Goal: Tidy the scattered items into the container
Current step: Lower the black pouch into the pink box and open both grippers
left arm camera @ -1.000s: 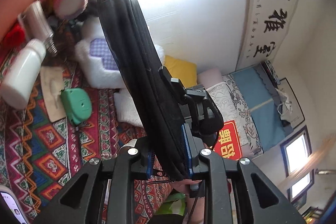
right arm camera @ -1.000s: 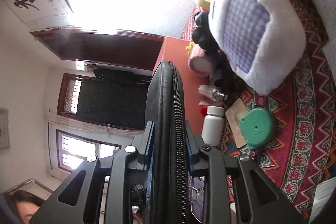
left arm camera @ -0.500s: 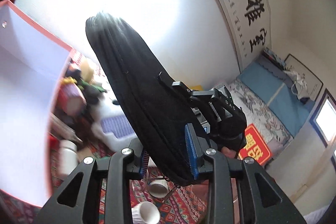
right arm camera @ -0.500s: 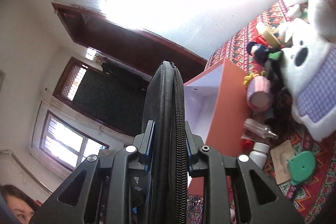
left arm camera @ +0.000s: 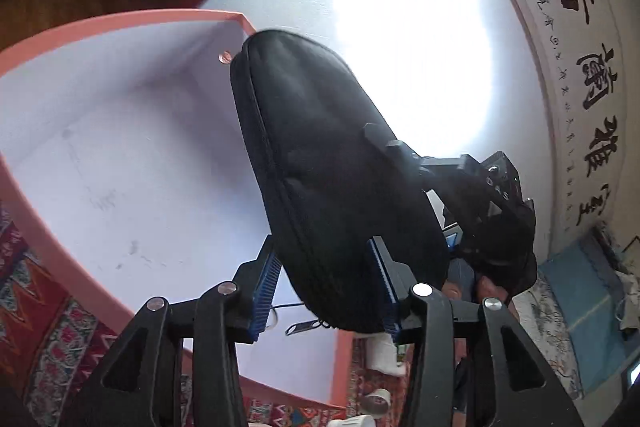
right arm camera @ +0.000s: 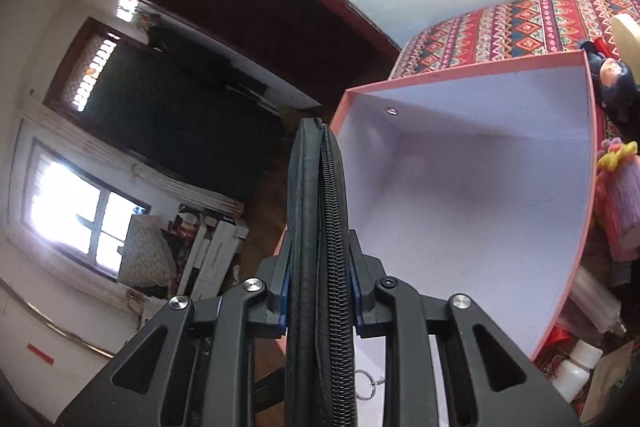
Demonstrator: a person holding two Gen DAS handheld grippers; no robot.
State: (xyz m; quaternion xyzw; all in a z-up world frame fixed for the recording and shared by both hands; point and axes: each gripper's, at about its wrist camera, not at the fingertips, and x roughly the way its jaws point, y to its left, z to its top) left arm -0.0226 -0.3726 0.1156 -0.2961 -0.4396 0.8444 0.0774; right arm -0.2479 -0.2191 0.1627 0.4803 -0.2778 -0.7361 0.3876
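A black zippered case (left arm camera: 340, 187) hangs above the open pink box (left arm camera: 120, 17), whose white inside fills the left of the left wrist view. My left gripper (left arm camera: 324, 267) has the case's lower end between its jaws, which are opening; a gap shows beside the left blue pad (left arm camera: 266, 287). My right gripper (right arm camera: 319, 267) is shut on the case (right arm camera: 318, 195), zipper edge facing the camera. It hangs by the box's (right arm camera: 460, 71) left wall. The box's floor looks bare.
A red patterned cloth (right arm camera: 520, 23) lies under and behind the box. To the right of the box sit a dark doll (right arm camera: 616, 83), a pink knitted toy (right arm camera: 620, 195), a clear bottle (right arm camera: 592, 303) and a white bottle (right arm camera: 576, 367). White cups (left arm camera: 376, 399) stand near the box's corner.
Both grippers have swung the case from over the scattered items to over the open box. The left jaws have spread, and a gap now shows at one pad.
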